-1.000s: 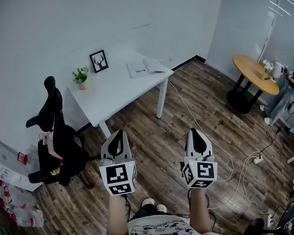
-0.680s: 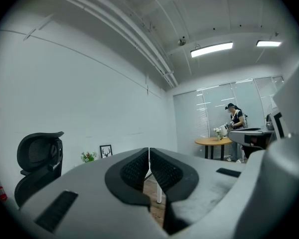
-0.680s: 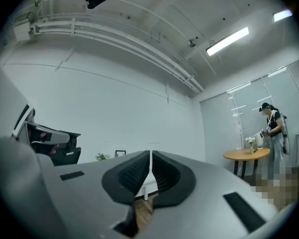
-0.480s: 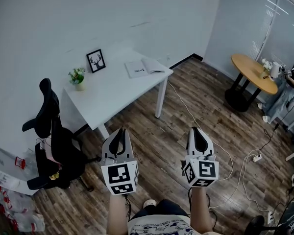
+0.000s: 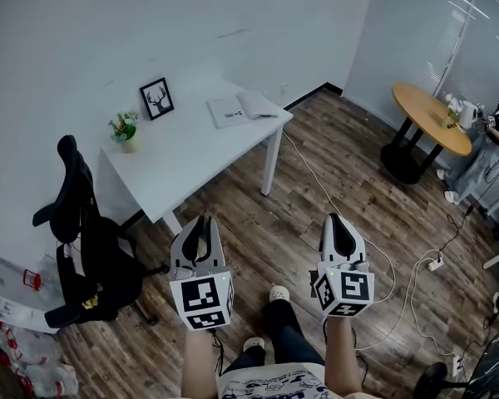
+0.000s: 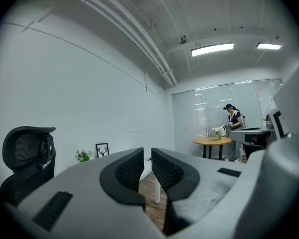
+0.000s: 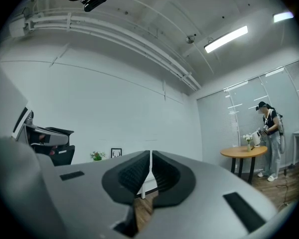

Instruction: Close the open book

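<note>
**Approach phase.** The open book (image 5: pixel 243 108) lies flat at the far right corner of the worktop (image 5: pixel 191 152), with its pages spread. Compared with a second ago, a shoe (image 5: pixel 278 293) is now planted forward on the floor, and the worktop is shifted slightly leftward in the head view. The book is unmoved on the worktop. The left gripper (image 5: pixel 201 223) and right gripper (image 5: pixel 337 221) are held level, well short of the worktop. The fingers (image 6: pixel 125 169) of both are drawn narrow and empty. A walk-up is judged to be under way, and closing is not yet begun.
</note>
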`<state>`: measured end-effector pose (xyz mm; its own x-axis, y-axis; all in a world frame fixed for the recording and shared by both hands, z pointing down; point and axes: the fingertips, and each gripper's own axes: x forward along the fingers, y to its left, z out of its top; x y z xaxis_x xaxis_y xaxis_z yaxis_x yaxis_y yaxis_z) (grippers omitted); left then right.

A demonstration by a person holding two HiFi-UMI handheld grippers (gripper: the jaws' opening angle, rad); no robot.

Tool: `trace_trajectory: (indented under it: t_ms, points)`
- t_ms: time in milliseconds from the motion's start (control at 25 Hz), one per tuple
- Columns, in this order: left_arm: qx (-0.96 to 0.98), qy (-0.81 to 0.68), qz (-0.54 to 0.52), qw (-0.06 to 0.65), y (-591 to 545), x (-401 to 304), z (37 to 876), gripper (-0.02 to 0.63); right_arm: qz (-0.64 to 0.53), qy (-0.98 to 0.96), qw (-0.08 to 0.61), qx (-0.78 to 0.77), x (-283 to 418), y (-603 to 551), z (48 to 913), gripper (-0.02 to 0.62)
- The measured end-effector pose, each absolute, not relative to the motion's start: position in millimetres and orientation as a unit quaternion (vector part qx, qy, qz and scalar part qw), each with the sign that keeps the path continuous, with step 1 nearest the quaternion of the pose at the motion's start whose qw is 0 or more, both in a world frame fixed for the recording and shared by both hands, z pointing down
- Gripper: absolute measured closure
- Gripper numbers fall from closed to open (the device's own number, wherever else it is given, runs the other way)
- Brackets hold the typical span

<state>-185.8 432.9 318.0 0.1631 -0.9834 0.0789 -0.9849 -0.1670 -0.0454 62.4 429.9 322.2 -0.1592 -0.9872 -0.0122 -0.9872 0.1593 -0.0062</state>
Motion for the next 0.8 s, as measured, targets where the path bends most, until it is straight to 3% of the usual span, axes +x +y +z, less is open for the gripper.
trace_trajectory:
  t_ms: [800]
  points:
    - [0.723, -0.69, 0.036, 0.001, 264.6, -147.4, 306.7, 0.58, 0.009, 0.796, 0.022, -0.605, 99.4, 235.2, 310.7, 0.561]
